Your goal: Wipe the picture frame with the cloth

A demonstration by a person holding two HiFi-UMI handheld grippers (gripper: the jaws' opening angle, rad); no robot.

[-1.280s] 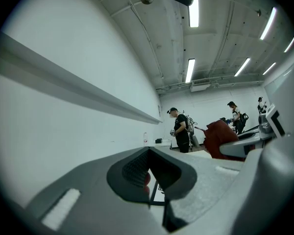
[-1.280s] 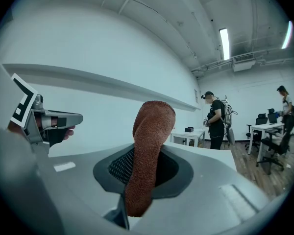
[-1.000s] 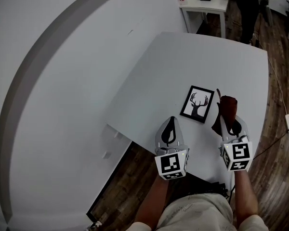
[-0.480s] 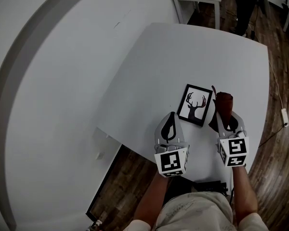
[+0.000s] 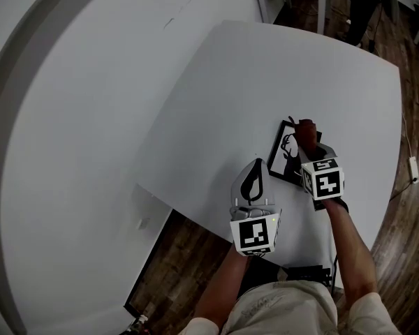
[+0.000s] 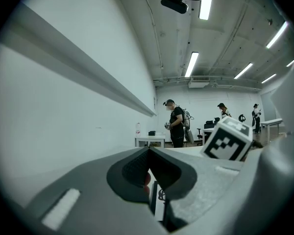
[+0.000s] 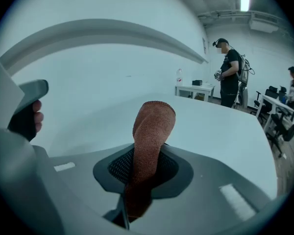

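Both bare forearms reach forward from the person's body over the near edge of the white table (image 5: 265, 75). The right arm (image 5: 349, 236) angles inward and carries the right gripper (image 5: 311, 144) over the picture frame (image 5: 284, 153). Its jaws are pinched tight on a rust-brown cloth (image 5: 306, 126), which sticks out past the tips in a folded wad. The cloth sits over the frame's far right part, and the gripper body hides that side of the deer print. Whether the cloth touches the frame I cannot tell. The left gripper (image 5: 256, 162) hangs just left of the frame's near corner, pointing away from the person — its jaws are closed together with nothing between them. The frame lies flat, turned a little askew, close to the table's near edge.
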